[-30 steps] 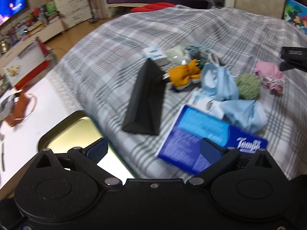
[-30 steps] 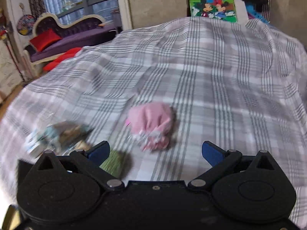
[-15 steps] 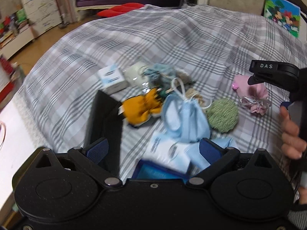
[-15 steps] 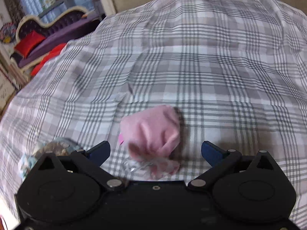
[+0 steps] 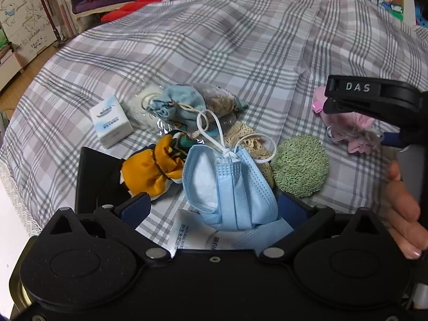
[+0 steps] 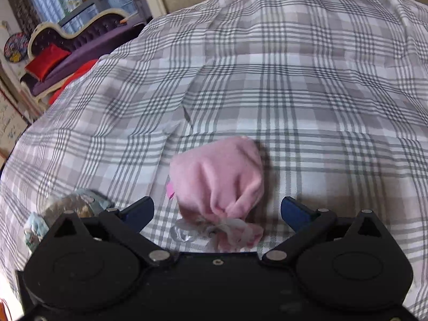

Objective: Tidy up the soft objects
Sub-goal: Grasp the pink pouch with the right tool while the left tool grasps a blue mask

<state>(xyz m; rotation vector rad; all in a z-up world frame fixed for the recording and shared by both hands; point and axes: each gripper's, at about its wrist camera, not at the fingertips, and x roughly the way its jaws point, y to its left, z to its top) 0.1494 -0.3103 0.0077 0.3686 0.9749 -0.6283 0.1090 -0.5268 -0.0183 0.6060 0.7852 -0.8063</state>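
The pink pouch [image 6: 218, 176] lies on the plaid bed cover [image 6: 294, 80], well apart from the main pile, its gathered neck and clear ribbon pointing toward the right tongs [image 6: 217, 210]. Those tongs stand wide open with the pouch's neck between the blue fingers [image 6: 291, 210], gripping nothing yet. The left tongs [image 5: 212, 204] are likewise wide open and empty, hovering over the blue mask [image 5: 230, 184], with the green puff [image 5: 301, 168] just beside it and the yellow scrunchie [image 5: 152, 171] on the other side.

The main risk on the right is a poor bite: closing on the loose ribbon or frilled neck alone could let the pouch slip free or swing on lifting, since the filled body lies farther forward. Closing too low could also pinch a fold of the cover and drag it along.

On the left, the mask's white loops [image 5: 211, 131] lie across the lace piece [image 5: 248, 136] and near the blue sachet [image 5: 182, 104]; whether they are actually tangled is hard to tell from here. If so, lifting the mask may tow neighbours with it. A second mask seems to lie under the first, so two could come up together. The hand [image 5: 404, 214] on the right tool sits close to the left one, so the tools could bump.
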